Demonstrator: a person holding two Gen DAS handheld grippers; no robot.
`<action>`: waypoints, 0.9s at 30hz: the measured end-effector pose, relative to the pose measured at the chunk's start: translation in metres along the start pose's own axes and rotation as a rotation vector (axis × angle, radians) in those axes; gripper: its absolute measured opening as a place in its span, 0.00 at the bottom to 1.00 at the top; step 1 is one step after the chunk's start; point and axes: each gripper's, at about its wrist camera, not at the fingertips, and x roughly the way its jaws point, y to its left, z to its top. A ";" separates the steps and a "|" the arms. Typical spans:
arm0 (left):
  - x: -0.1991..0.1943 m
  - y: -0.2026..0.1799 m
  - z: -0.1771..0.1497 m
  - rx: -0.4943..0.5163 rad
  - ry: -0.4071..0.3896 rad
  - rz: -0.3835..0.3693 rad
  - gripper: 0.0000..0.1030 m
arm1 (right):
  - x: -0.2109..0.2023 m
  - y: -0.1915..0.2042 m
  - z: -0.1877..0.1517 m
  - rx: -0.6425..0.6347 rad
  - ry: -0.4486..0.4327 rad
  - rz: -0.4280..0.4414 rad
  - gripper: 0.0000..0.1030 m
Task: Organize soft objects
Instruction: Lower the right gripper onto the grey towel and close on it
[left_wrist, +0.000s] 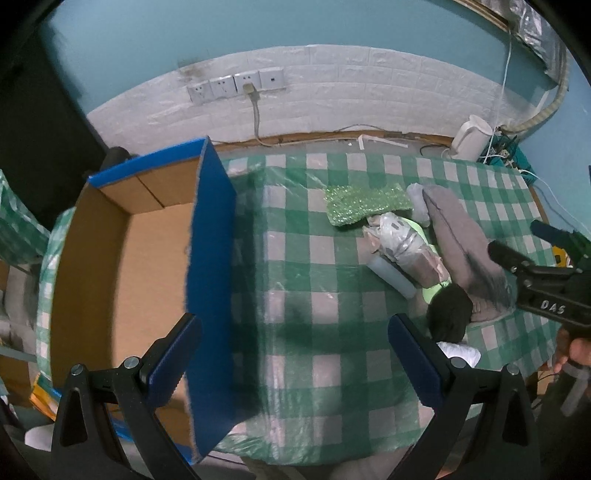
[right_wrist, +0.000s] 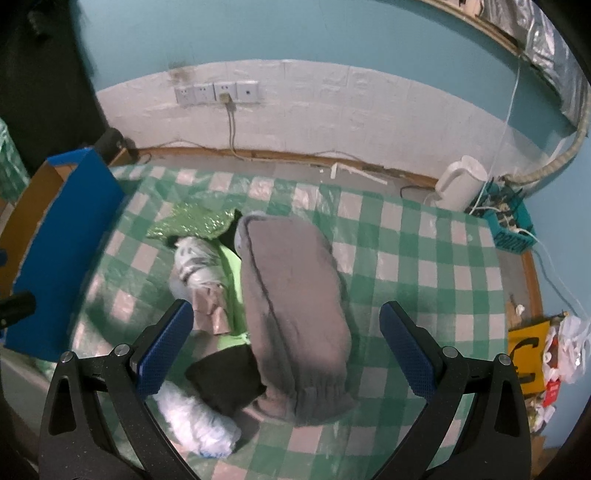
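A pile of soft things lies on the green checked tablecloth (right_wrist: 424, 258): a folded grey garment (right_wrist: 291, 310), a black cloth (right_wrist: 225, 376), a white bagged bundle (right_wrist: 195, 417), a clear-wrapped bundle (right_wrist: 195, 266), a lime-green cloth (right_wrist: 232, 280) and a glittery green piece (right_wrist: 192, 223). My right gripper (right_wrist: 286, 352) is open and empty, its jaws astride the near end of the grey garment. My left gripper (left_wrist: 295, 363) is open and empty, over the right wall of the open cardboard box (left_wrist: 122, 280) with blue outer faces. The pile shows in the left wrist view around the grey garment (left_wrist: 461, 240), with the right gripper (left_wrist: 517, 251) over it.
A white kettle (right_wrist: 460, 182) and a teal basket of cables (right_wrist: 508, 225) stand at the back right. Wall sockets with a plugged cord (right_wrist: 229, 107) are on the white brick wall. A yellow sign and plastic bags (right_wrist: 546, 354) lie off the right edge.
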 end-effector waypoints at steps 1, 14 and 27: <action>0.003 -0.002 0.000 0.000 0.002 0.002 0.98 | 0.005 0.000 0.000 -0.006 0.009 0.000 0.97; 0.049 -0.029 -0.001 0.031 0.081 -0.005 0.98 | 0.059 -0.003 -0.018 -0.088 0.130 -0.061 0.93; 0.058 -0.048 -0.005 0.042 0.120 -0.064 0.98 | 0.078 -0.016 -0.034 -0.079 0.212 0.058 0.36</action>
